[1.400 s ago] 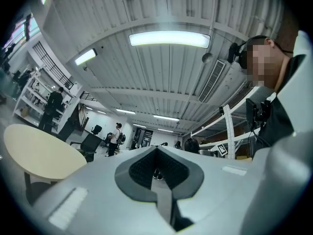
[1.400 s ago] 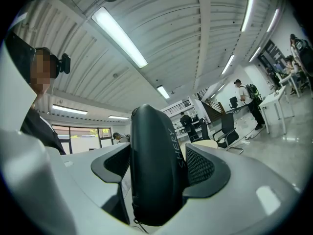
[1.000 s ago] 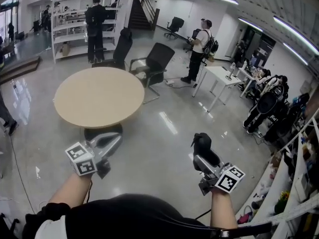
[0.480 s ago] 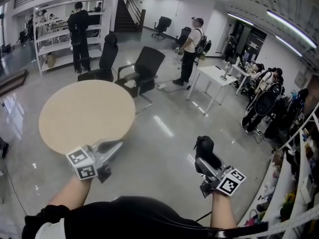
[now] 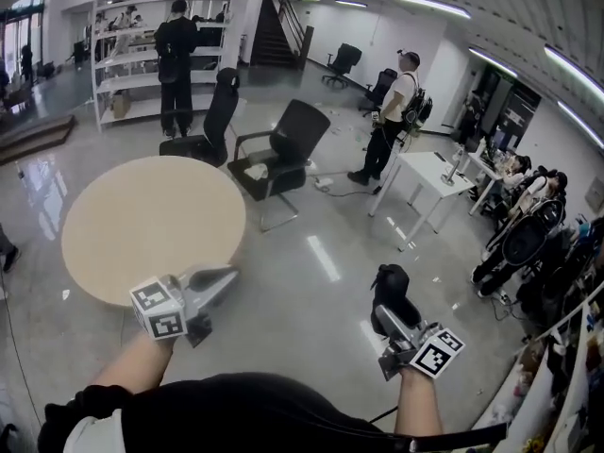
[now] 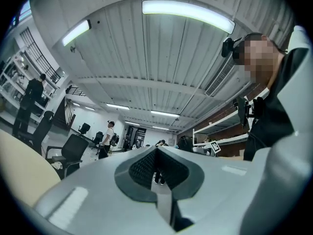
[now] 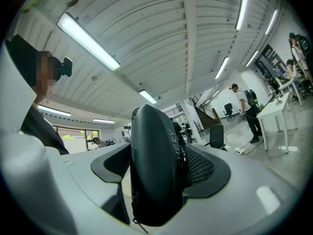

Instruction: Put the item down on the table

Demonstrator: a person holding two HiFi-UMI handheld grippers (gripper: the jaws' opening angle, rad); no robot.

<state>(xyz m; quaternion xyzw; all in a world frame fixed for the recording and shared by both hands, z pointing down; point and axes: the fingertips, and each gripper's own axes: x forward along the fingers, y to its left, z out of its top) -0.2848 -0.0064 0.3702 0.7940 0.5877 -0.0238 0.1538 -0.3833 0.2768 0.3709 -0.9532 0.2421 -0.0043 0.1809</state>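
The right gripper (image 5: 393,302) pinches a black case (image 7: 152,170) across its narrow sides. The case stands on edge between the pads, a grip that looks chosen to keep it steady while it is carried. The left gripper (image 5: 225,278) has its jaws pressed together on nothing and is held level beside its partner, apparently just along for the walk. Both tools are out in front of the person's body, over polished grey floor (image 5: 311,281).

The round wooden table (image 5: 151,225) lies ahead and to the left with its top bare, and the case is still well apart from it on the right side. Black office chairs (image 5: 283,154) stand at its far edge. Farther off, one person faces white shelves (image 5: 123,55) and another, wearing a backpack (image 5: 417,108), stands near a white desk (image 5: 429,173).

Against the view a second ago, the table has slid left and closer, and its near rim now sits just beyond the left gripper's tip. The case keeps the same upright seat in the right jaws. The putting down has not yet begun.
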